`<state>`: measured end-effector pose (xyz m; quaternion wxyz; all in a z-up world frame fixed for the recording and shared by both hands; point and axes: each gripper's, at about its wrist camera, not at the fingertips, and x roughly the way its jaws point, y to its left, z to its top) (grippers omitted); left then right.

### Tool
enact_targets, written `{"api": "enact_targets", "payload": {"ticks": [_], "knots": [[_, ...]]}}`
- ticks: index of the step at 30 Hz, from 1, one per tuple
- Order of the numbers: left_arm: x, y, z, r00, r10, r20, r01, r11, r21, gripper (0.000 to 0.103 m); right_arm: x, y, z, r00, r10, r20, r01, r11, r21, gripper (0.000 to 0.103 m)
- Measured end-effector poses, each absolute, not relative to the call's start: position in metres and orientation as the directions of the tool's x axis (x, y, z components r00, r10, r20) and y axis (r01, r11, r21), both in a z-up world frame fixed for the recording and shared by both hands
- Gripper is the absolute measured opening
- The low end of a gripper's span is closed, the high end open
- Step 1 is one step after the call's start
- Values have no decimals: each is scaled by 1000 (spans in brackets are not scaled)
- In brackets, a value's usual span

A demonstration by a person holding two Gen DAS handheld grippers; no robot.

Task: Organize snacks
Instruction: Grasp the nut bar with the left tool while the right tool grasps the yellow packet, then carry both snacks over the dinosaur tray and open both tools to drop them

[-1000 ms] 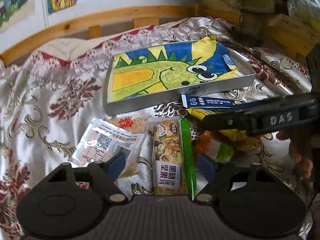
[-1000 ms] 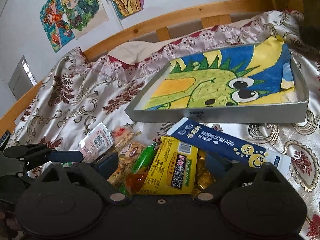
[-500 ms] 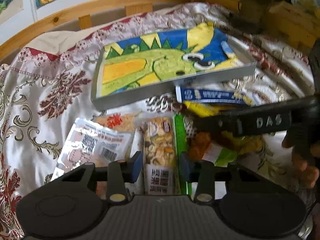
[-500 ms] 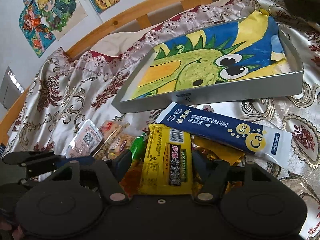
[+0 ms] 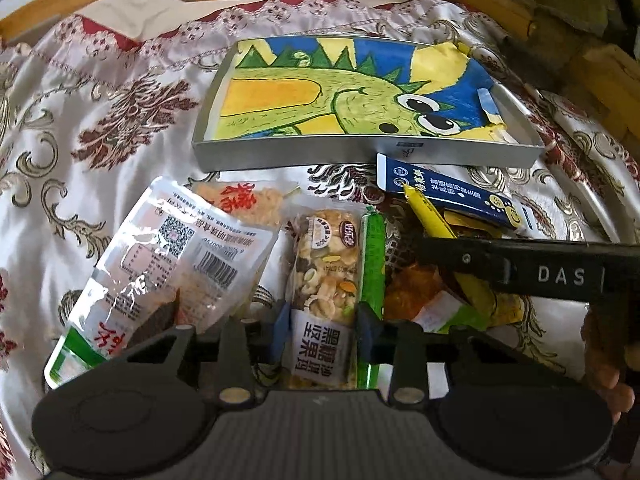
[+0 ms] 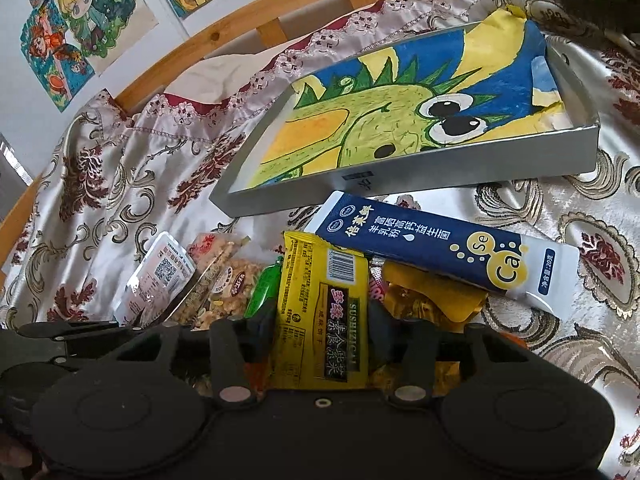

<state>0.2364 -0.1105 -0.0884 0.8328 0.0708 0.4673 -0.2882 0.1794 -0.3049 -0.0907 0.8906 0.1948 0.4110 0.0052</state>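
Observation:
A heap of snacks lies on the patterned bedspread in front of a silver tray (image 5: pixel 360 154) lined with a dinosaur drawing. My left gripper (image 5: pixel 322 326) is closing; its blue pads touch both sides of a nut bar (image 5: pixel 326 264), with a green stick (image 5: pixel 372 256) beside the right pad. My right gripper (image 6: pixel 322 332) is closing too, its fingers against the edges of a yellow packet (image 6: pixel 320 312). A dark blue sachet (image 6: pixel 440 248) lies across the heap next to the tray (image 6: pixel 440 168). The right gripper's black body (image 5: pixel 520 268) crosses the left wrist view.
A clear bag with a barcode (image 5: pixel 172 256) lies left of the nut bar, over an orange-printed bag (image 5: pixel 248 204). Orange and gold wrappers (image 6: pixel 432 300) sit under the sachet. A wooden bed rail (image 6: pixel 240 28) runs behind, with drawings on the wall (image 6: pixel 80 20).
Both grippers' jaws have narrowed from wide open onto their snacks. The left gripper has sunk closer to the nut bar. The right gripper has rolled a little without shifting.

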Motion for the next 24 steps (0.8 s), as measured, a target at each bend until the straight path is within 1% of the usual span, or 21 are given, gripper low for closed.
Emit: {"api": "enact_targets", "payload": {"ticks": [2, 5, 9, 11, 18, 20, 24], "knots": [[233, -113, -84, 403, -399, -824, 554, 822, -128, 37, 177, -300, -85, 663, 157, -732, 132, 938, 321, 48], [226, -117, -78, 421, -358, -834, 545, 834, -83, 37, 168, -283, -74, 671, 96, -735, 62, 981, 184, 48], [220, -114, -71, 426, -332, -842, 516, 853, -76, 36, 153, -258, -66, 690, 18, -723, -36, 999, -9, 47], [218, -108, -67, 426, -337, -840, 500, 861, -93, 36, 145, -253, -63, 701, -3, -714, -59, 996, -62, 47], [209, -84, -46, 411, -408, -815, 442, 871, -213, 36, 133, -262, -44, 752, -1, -659, -33, 999, -40, 47], [205, -79, -40, 427, -435, -793, 434, 868, -243, 36, 131, -267, -39, 773, -9, -634, -18, 999, -36, 47], [203, -78, -26, 509, -463, -726, 439, 865, -243, 36, 127, -274, -32, 817, -36, -575, -2, 998, -66, 48]]}}
